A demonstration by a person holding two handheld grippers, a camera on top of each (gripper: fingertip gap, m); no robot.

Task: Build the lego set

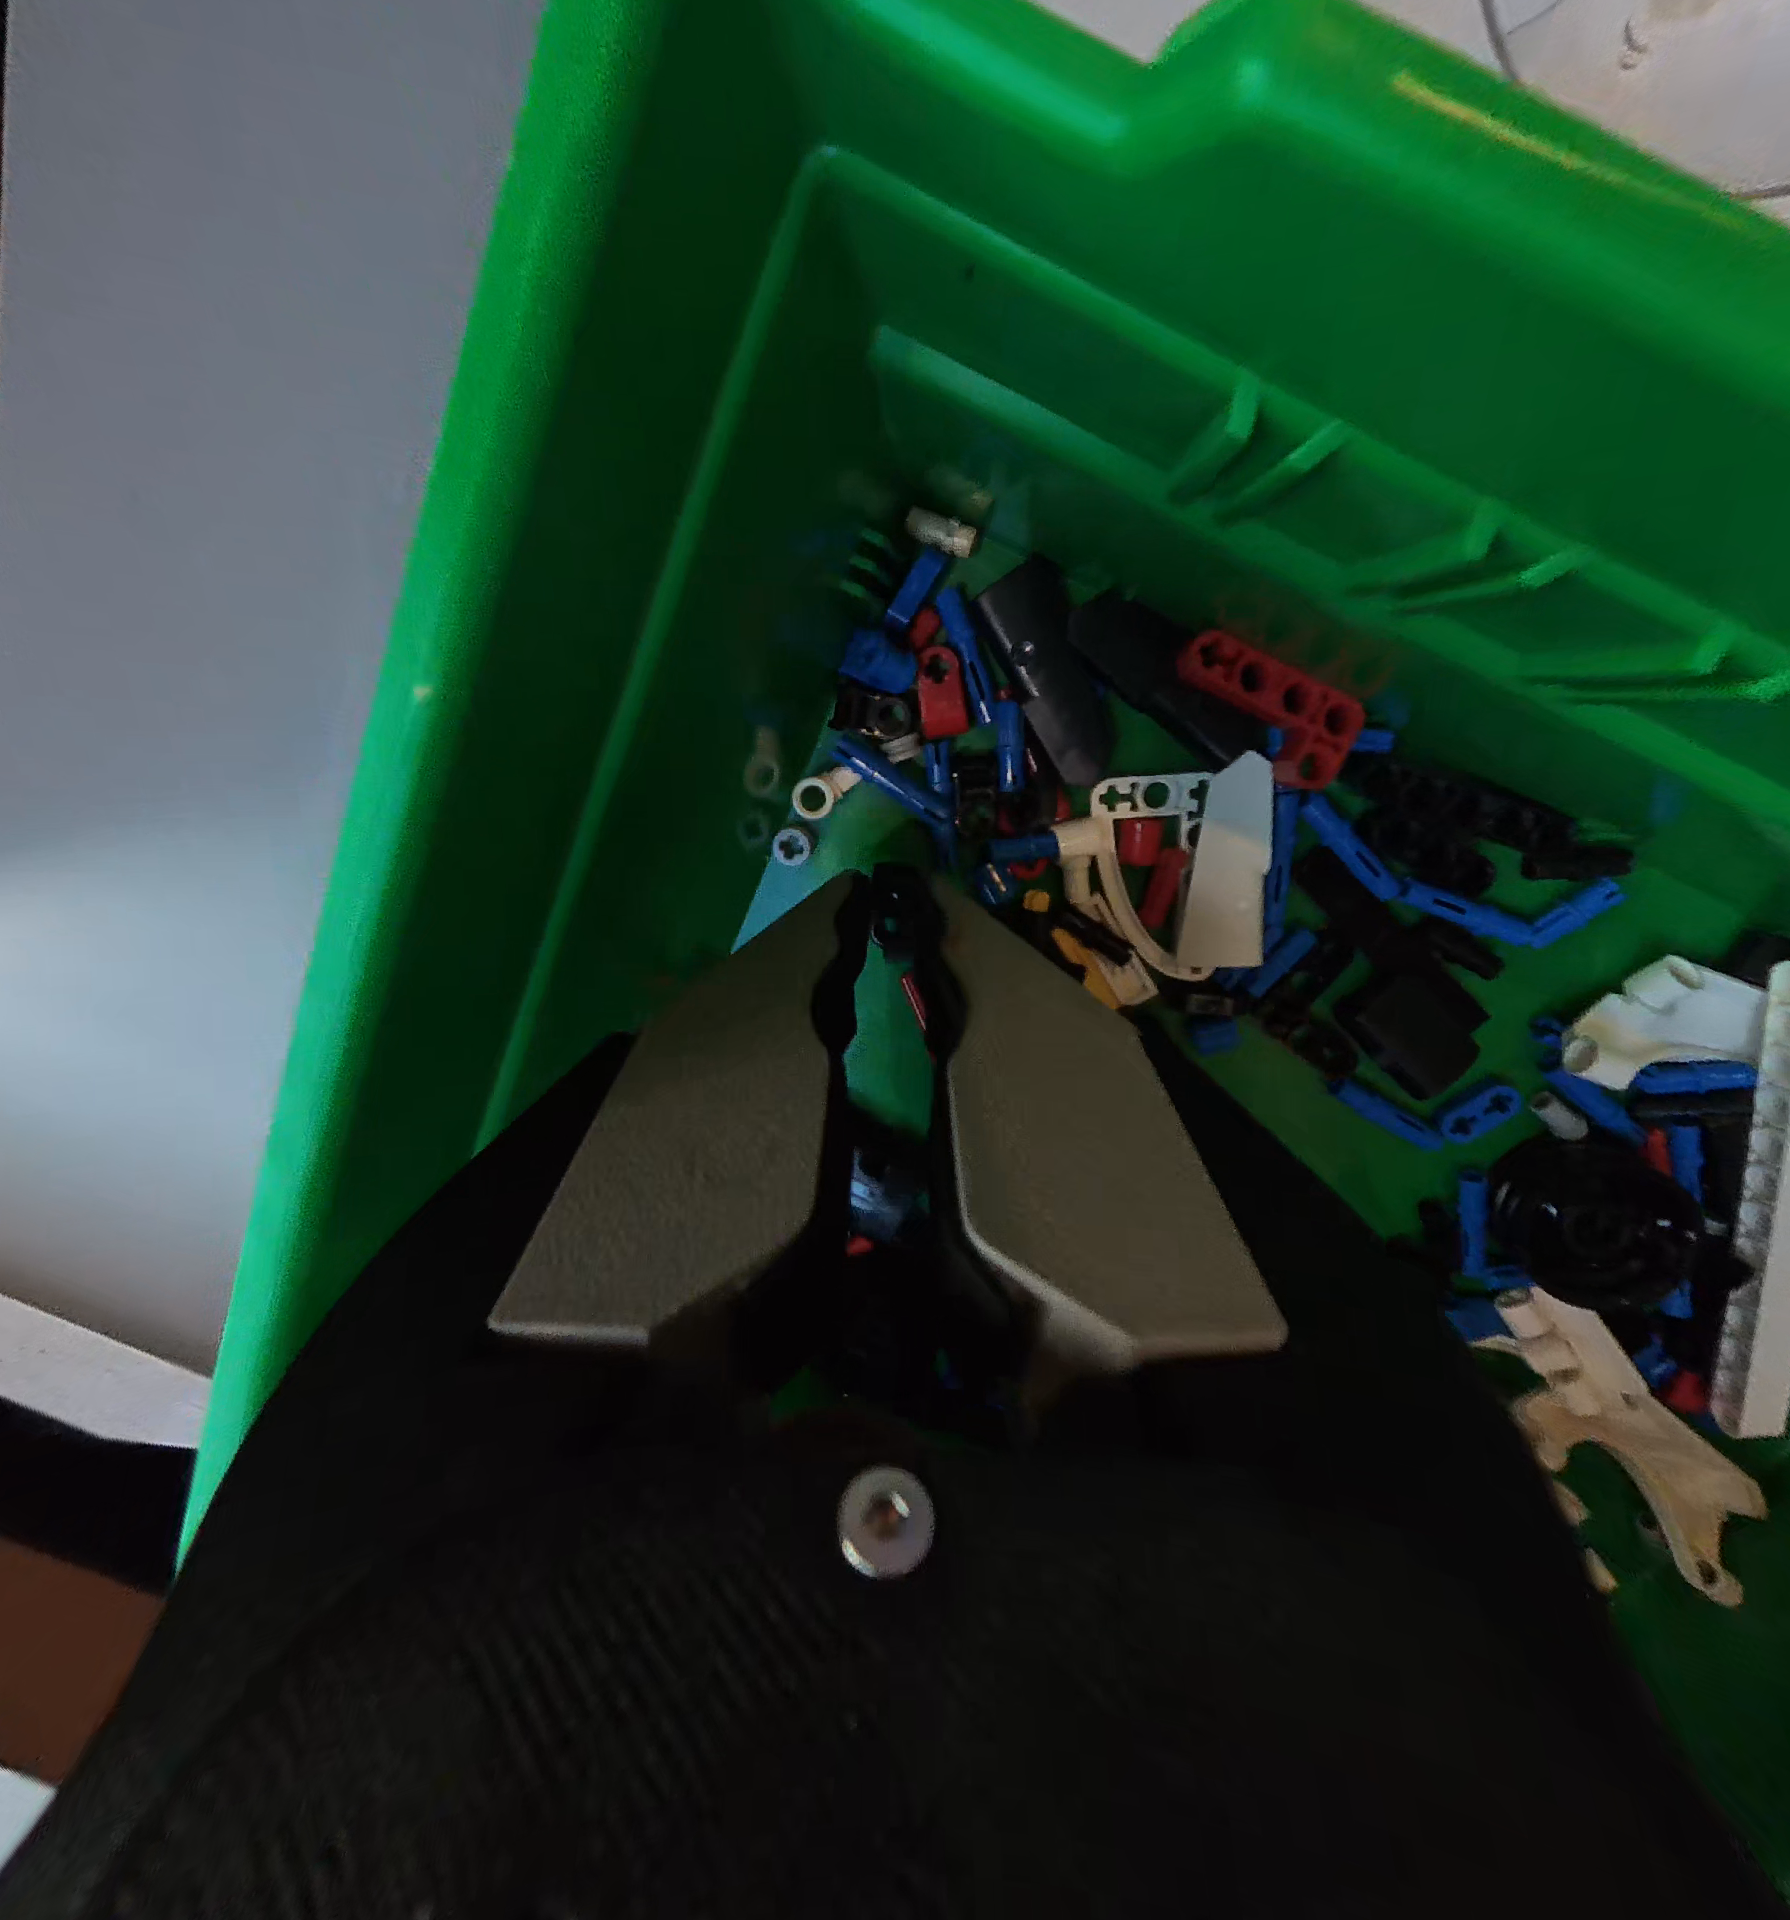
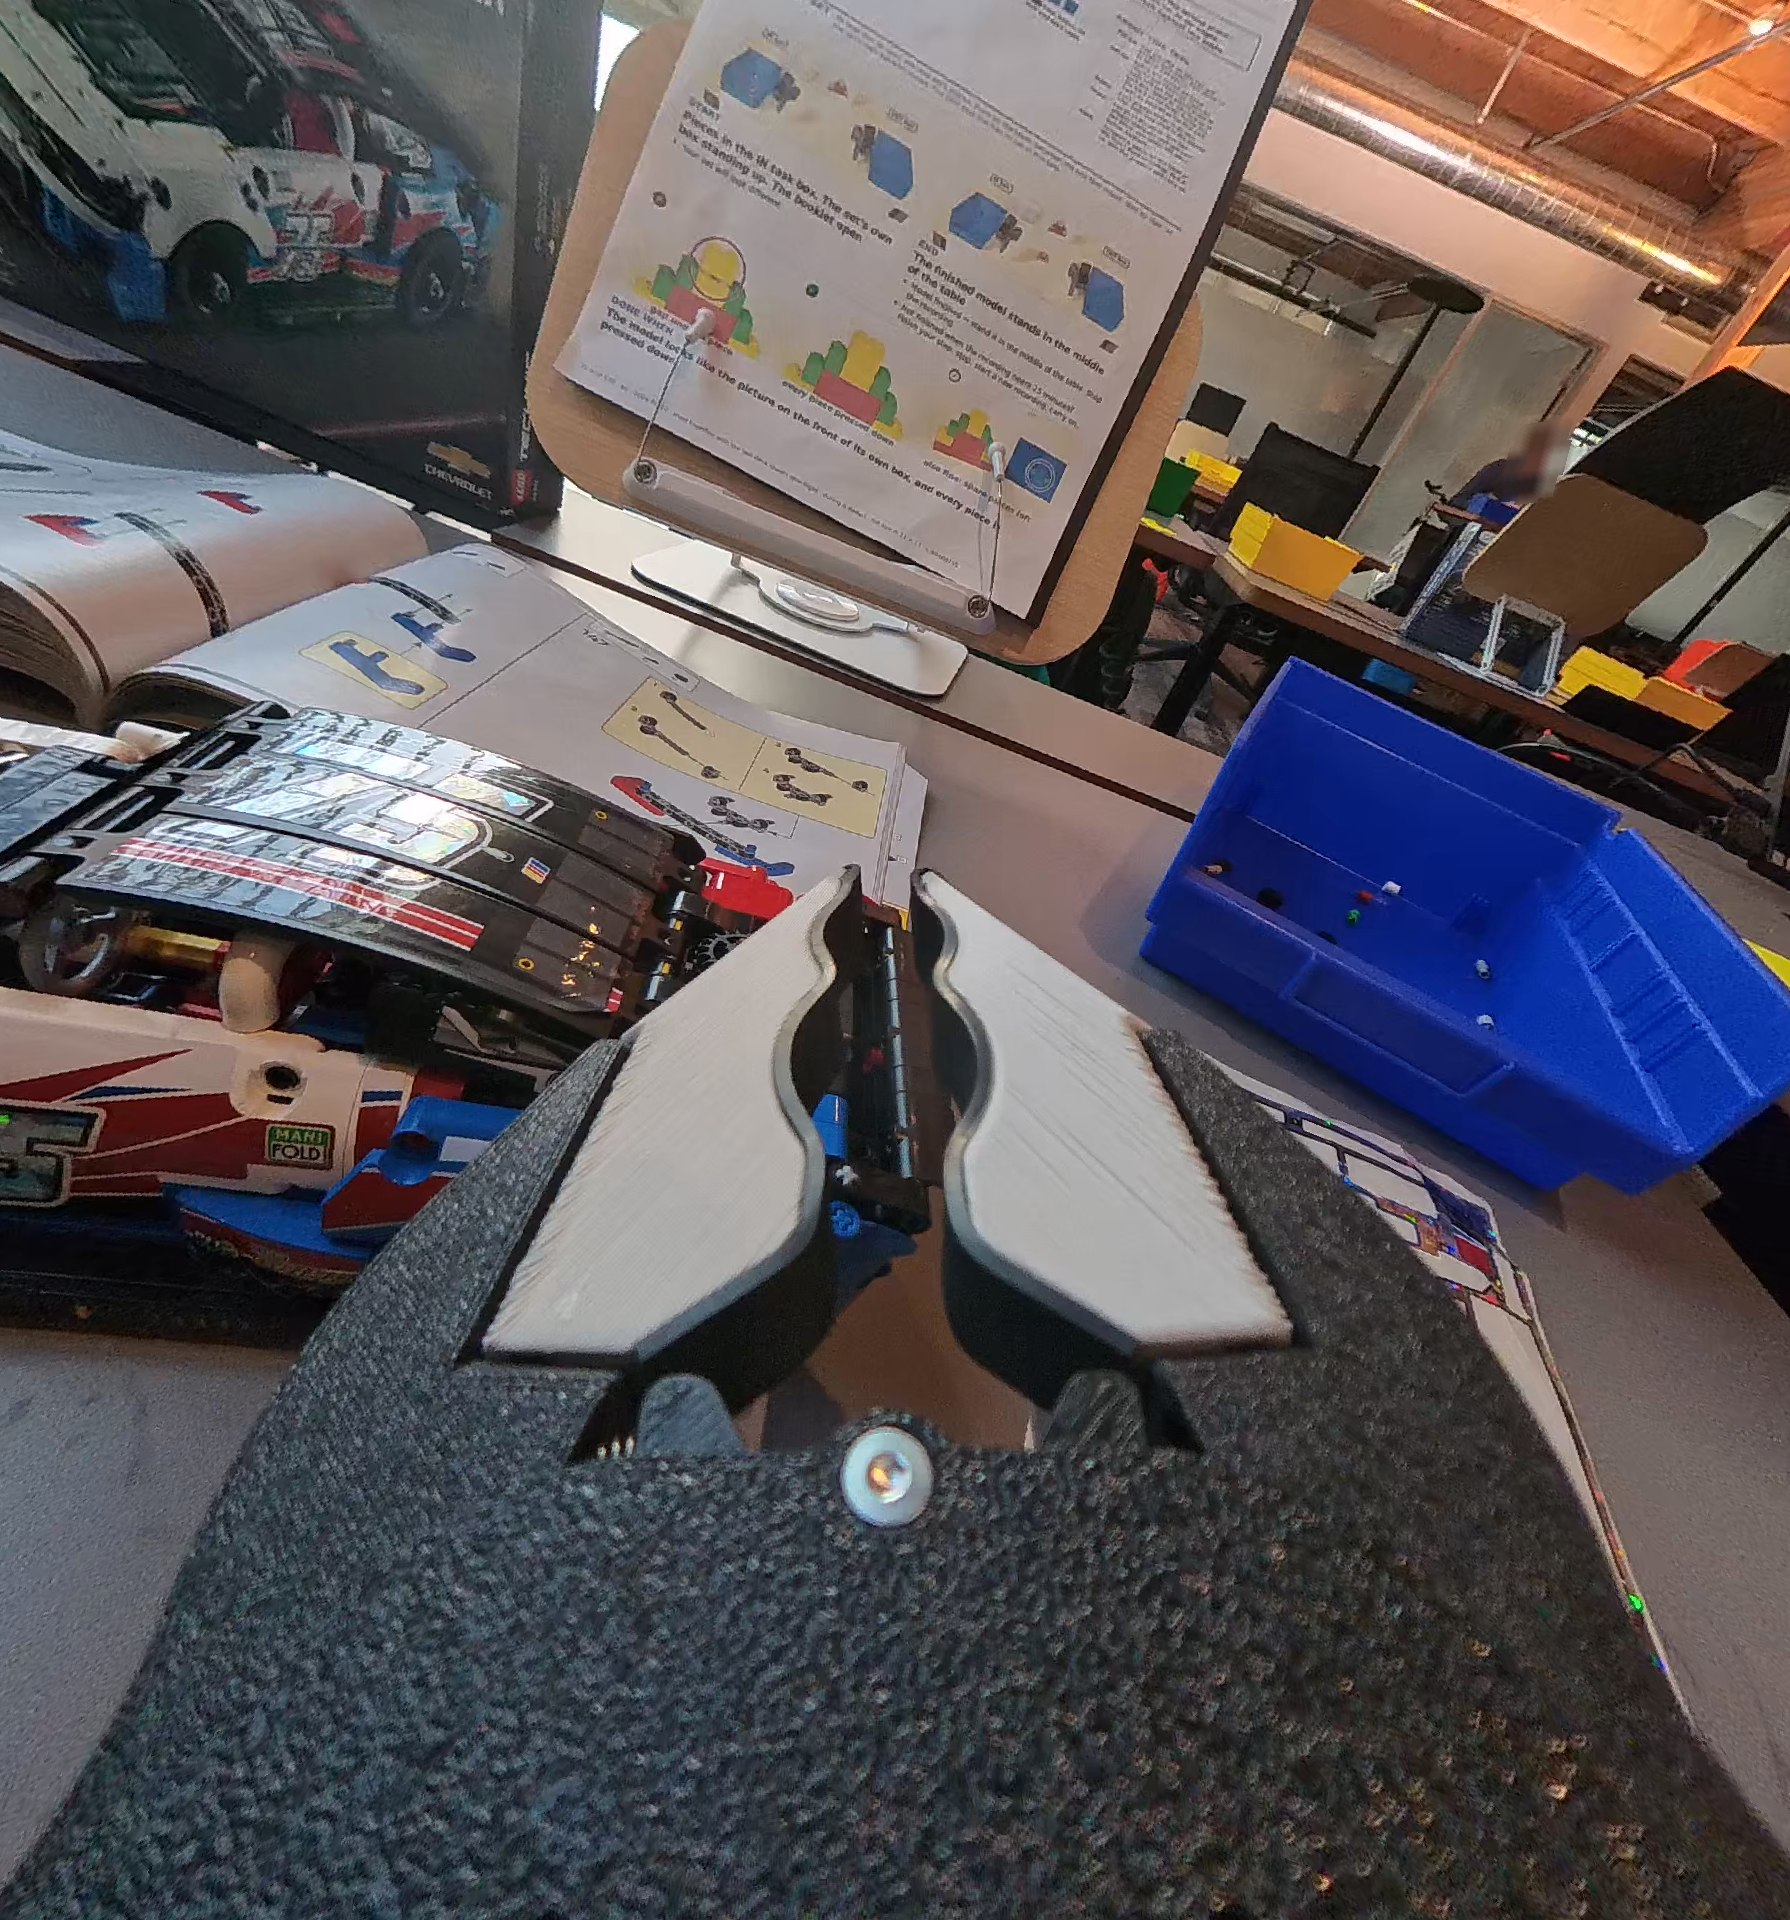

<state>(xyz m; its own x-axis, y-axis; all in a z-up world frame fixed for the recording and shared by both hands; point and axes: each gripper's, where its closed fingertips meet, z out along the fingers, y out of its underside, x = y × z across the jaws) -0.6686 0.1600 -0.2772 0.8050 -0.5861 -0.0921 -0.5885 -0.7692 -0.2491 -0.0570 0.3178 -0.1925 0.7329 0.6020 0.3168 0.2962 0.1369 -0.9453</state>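
While I hover both claws, status:
left gripper (image 1: 896, 899): pinching small black pin (image 1: 896, 920) over green bin (image 1: 662, 436); light, slick, I grip mid-body.
right gripper (image 2: 886, 883): narrow around car model (image 2: 278, 935) black rear edge; contact unclear, rigid, snaps apart.

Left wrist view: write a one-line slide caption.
Left gripper pinches a small black piece above the green bin of loose Lego parts.
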